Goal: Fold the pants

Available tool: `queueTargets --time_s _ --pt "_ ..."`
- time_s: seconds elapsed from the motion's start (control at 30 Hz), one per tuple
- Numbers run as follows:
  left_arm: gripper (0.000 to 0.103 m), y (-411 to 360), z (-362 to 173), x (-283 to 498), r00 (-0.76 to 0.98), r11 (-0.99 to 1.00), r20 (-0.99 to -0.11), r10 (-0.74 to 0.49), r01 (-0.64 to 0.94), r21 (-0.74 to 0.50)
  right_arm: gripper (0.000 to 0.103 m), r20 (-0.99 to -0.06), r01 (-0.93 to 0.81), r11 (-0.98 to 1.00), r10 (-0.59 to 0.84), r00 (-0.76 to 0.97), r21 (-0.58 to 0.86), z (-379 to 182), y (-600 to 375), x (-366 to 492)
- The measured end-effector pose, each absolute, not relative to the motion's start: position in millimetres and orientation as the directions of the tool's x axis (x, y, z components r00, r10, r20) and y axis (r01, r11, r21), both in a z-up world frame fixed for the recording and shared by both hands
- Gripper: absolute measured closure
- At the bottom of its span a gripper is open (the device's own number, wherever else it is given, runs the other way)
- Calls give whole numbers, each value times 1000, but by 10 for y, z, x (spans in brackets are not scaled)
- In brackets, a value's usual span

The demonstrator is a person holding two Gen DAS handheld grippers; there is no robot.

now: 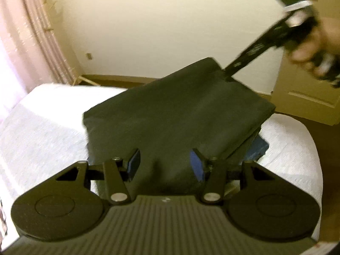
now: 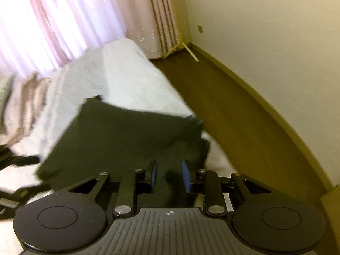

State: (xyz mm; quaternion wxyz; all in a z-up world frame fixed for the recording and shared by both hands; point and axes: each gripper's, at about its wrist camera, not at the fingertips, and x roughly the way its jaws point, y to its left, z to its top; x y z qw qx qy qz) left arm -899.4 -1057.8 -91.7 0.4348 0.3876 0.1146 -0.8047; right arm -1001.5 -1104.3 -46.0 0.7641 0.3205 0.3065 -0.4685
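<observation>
The dark pants (image 1: 170, 114) are seen folded into a thick rectangle, lying on the white bed (image 1: 42, 127) near its foot end, with one far corner lifted off the cover. A blue piece of cloth (image 1: 258, 148) shows beneath the right edge of the pants (what it is cannot be told).

The left tongs (image 1: 165, 162) are set at the near edge of the pants, their jaws standing moderately apart with a raised ridge of the dark fabric between the blue pads (image 1: 196, 164); whether the pads actually press on the cloth cannot be told through the blur. The right tongs (image 2: 169, 175) are held narrow at another edge of the pants, with dark fabric bunched between the jaws and apparently gripped. In the left wrist view the right tongs (image 1: 228, 72) are seen reaching down to the far right corner of the pants, a hand (image 1: 312, 44) on the handle above.

Beyond the pants, pink curtains (image 2: 63, 21) hang behind the bed, a cream wall (image 1: 170, 31) rises past them, and brown floor (image 2: 233, 106) lies beside the bed. Pinkish bedding (image 2: 23, 102) is heaped left of the pants in the right wrist view.
</observation>
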Motion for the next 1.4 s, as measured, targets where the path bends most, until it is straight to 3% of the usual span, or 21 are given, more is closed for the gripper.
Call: queueTargets --time_s 0.2,0.27,0.47,0.53,0.6,0.73,0.8,1.07,1.2,1.4 --pt "55 -10591 -1083 -8719 -264 -531 -759 -595 838 125 81 -825 908 368 -437 358 199 -933 -10732 -9907" --pt "45 -10603 -1195 -8678 -263 -536 -779 -569 837 109 81 -834 912 362 -428 348 195 -1052 -10788 -9894" --pt "45 -10558 -1177 -8667 -245 -521 -787 -567 846 112 79 -835 908 363 -418 357 207 -964 -10787 -9881" --pt "48 -10489 -1089 -8614 -238 -506 -786 -570 856 108 71 -818 906 369 -443 368 208 -814 -10719 -9870" --pt "49 -10413 -987 -8509 -223 -481 -783 -581 870 110 46 -808 905 378 -461 366 194 -702 -10584 -9881" --pt "48 -10181 -771 -8291 -203 -396 -778 -595 916 65 37 -805 908 358 -461 374 217 -596 -10199 -9832" --pt "45 -10024 -692 -8189 -194 -358 -776 -600 933 43 33 -810 918 316 -456 368 239 -562 -9964 -9803" --pt "1 -9264 -386 -7945 -200 -254 -766 -611 966 -50 22 -780 966 138 -570 259 220 -158 -8897 -9516" --pt "1 -8842 -206 -7695 -237 -182 -761 -603 970 -158 18 -772 980 70 -606 190 187 32 -8354 -9365" --pt "1 -8259 -15 -7508 -188 -183 -756 -627 979 -92 17 -785 983 15 -600 153 181 192 -7817 -9268"
